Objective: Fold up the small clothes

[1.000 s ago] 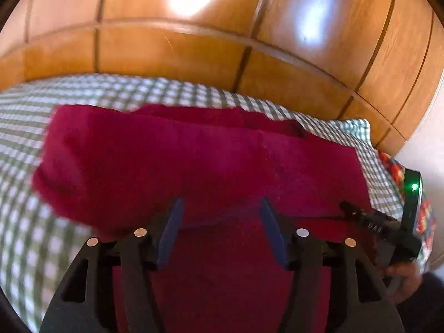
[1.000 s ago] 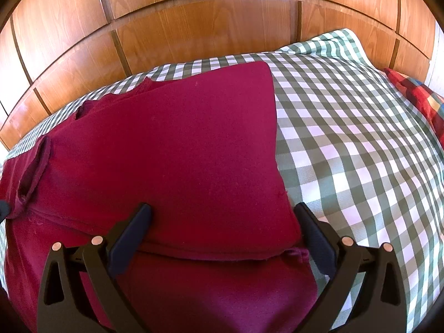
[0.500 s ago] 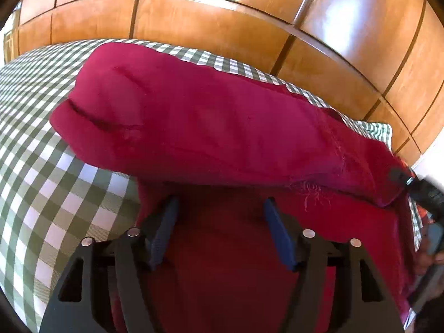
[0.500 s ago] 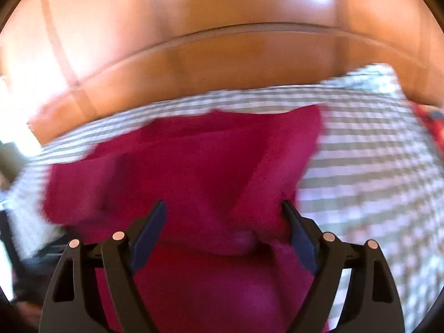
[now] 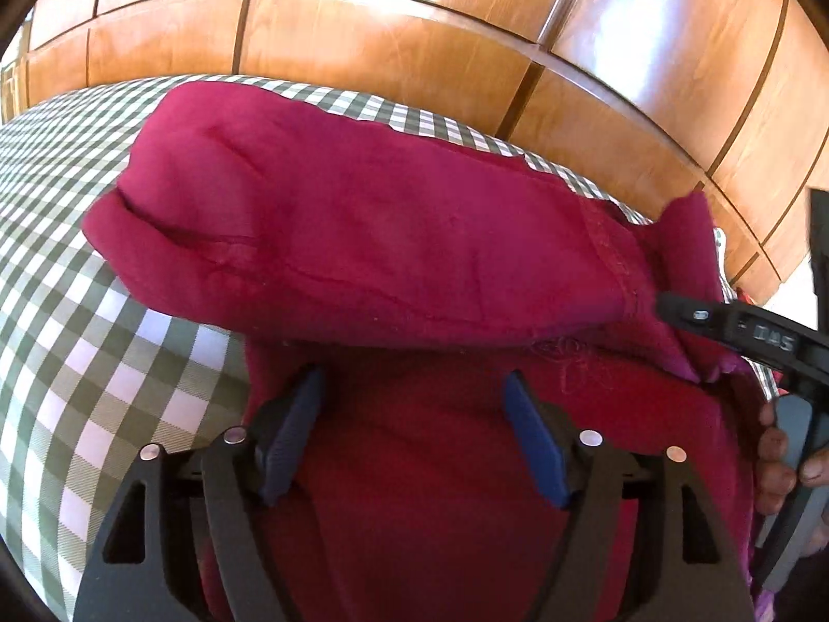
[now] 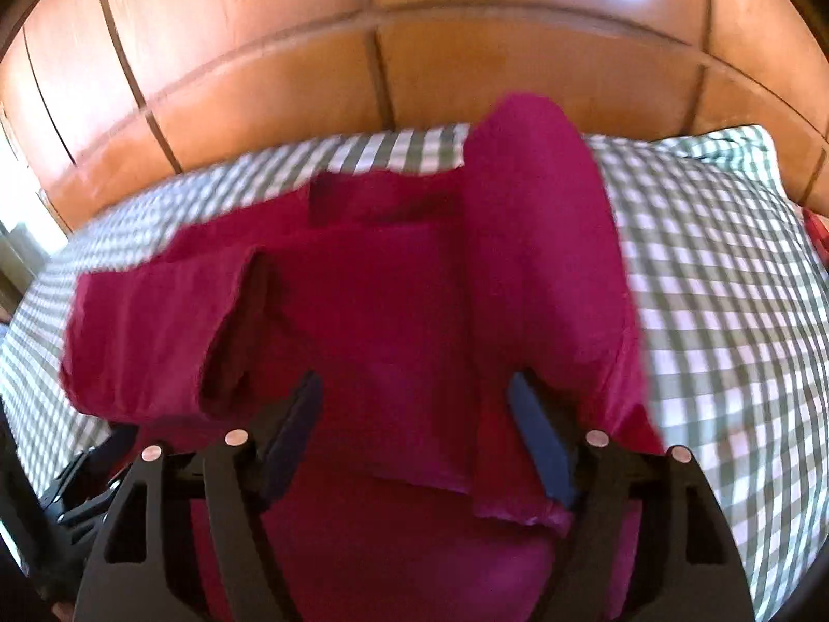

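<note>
Our left gripper [image 5: 412, 433] has its blue fingers [image 5: 290, 435] spread wide, hovering over the red garment [image 5: 362, 238] and gripping nothing. Our right gripper [image 6: 414, 433] also has its fingers [image 6: 539, 440] parted; a fold of the cloth drapes against the right one. In the left view one finger tip reaches into a raised corner of cloth; whether it pinches that corner we cannot tell, and the right view is blurred. The garment lies partly folded on the green checked bed cover [image 5: 77, 352], in front of the wooden headboard [image 5: 414, 41]. We judge the cloth light, soft and limp: it will sag and slide. Corners and hemmed edges look the surest places to pinch.
</note>
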